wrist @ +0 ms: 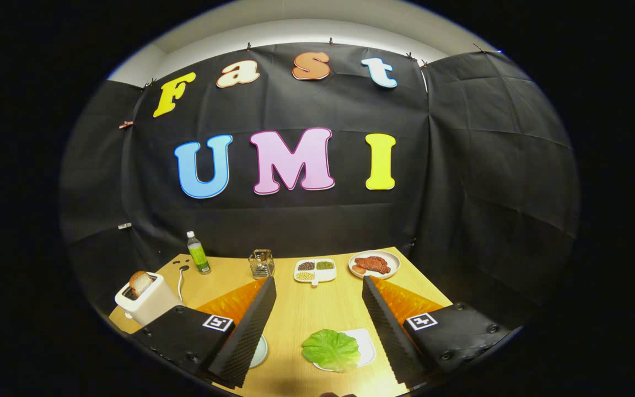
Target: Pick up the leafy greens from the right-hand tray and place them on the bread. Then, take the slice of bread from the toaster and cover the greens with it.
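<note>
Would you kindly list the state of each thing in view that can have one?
gripper: jaws open wide, holding nothing.
leafy greens: lying on their tray, between the jaws, untouched.
toaster: a bread slice standing up out of its slot.
bottle: upright, capped.
divided dish: compartments filled.
plate: holding reddish food.

green leafy greens (331,349), white toaster (146,303)

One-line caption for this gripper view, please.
Open tongs hover above green leafy lettuce on its white tray; white toaster holds a bread slice.
</note>
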A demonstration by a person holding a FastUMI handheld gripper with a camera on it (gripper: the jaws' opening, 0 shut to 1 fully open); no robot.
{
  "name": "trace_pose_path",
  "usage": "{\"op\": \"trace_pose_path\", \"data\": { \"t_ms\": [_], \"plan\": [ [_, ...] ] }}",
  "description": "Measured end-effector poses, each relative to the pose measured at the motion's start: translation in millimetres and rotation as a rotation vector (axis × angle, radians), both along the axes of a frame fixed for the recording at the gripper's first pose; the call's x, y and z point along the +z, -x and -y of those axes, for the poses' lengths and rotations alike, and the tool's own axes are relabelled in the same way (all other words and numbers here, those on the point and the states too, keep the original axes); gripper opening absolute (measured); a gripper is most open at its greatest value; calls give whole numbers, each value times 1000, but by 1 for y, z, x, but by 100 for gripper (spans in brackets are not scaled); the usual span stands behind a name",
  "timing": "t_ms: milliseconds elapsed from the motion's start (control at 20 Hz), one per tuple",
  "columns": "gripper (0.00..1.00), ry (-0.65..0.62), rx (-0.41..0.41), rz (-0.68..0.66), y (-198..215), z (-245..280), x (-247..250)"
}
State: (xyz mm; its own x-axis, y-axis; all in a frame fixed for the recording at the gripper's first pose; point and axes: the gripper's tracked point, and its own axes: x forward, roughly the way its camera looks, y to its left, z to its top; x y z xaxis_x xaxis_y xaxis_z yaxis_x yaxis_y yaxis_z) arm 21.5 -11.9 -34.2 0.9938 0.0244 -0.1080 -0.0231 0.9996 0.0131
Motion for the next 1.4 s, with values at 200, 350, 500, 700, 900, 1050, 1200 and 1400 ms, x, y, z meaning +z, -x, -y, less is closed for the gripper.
{"op": "trace_pose_path", "data": {
  "t_ms": [200, 350, 500, 700, 900, 1050, 1200, 1400],
  "plan": [
    [98, -4, 4, -80, -8, 8, -29],
    [98, 2, 17, -144, -18, 13, -57],
    [97, -6, 44, -218, -27, 16, -86],
    [99, -32, 101, -353, -37, 12, -136],
    [99, 20, 146, -465, -44, 21, -188],
    [99, 45, 165, -536, -50, 28, -222],
    [99, 76, 181, -578, -54, 31, -247],
    [99, 133, 208, -620, -58, 33, -271]
  ]
}}
